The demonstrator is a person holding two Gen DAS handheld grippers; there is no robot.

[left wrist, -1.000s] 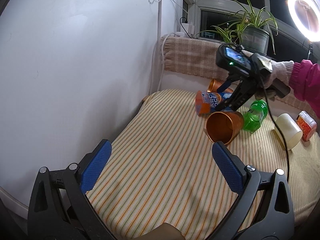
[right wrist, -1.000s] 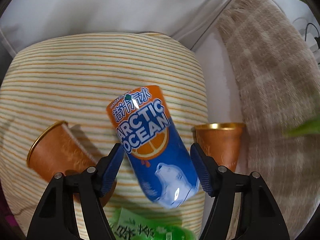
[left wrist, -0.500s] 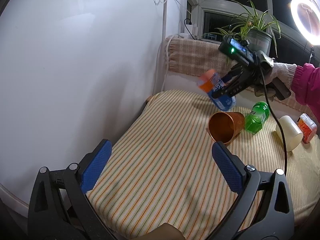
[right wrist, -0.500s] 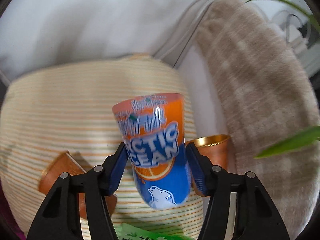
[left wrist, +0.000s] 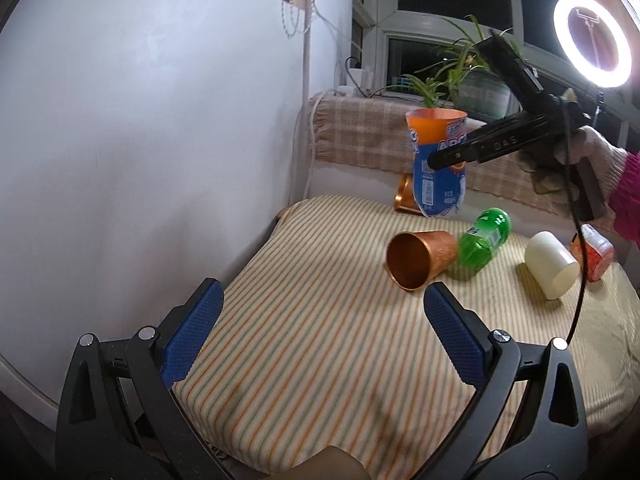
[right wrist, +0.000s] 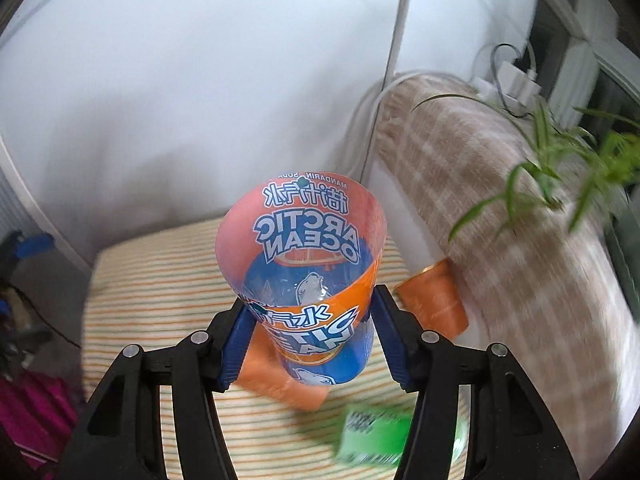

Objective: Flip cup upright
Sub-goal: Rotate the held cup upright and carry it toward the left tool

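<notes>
My right gripper (right wrist: 310, 330) is shut on the orange and blue Arctic Ocean cup (right wrist: 304, 280) and holds it mouth-up in the air above the striped cushion (right wrist: 160, 280). In the left wrist view the cup (left wrist: 438, 164) hangs nearly upright in that gripper (left wrist: 440, 158), above the cushion's far end. My left gripper (left wrist: 320, 340) is open and empty, low over the near part of the cushion (left wrist: 300, 360).
A copper cup (left wrist: 418, 258) lies on its side mid-cushion, and another (left wrist: 404, 196) lies behind the held cup. A green bottle (left wrist: 484, 238), a cream cup (left wrist: 550, 266) and an orange packet (left wrist: 596, 250) lie to the right. A white wall is on the left.
My right gripper has lifted the Arctic Ocean cup off the cushion and turned it from lying on its side to mouth-up. My left gripper has stayed still and open.
</notes>
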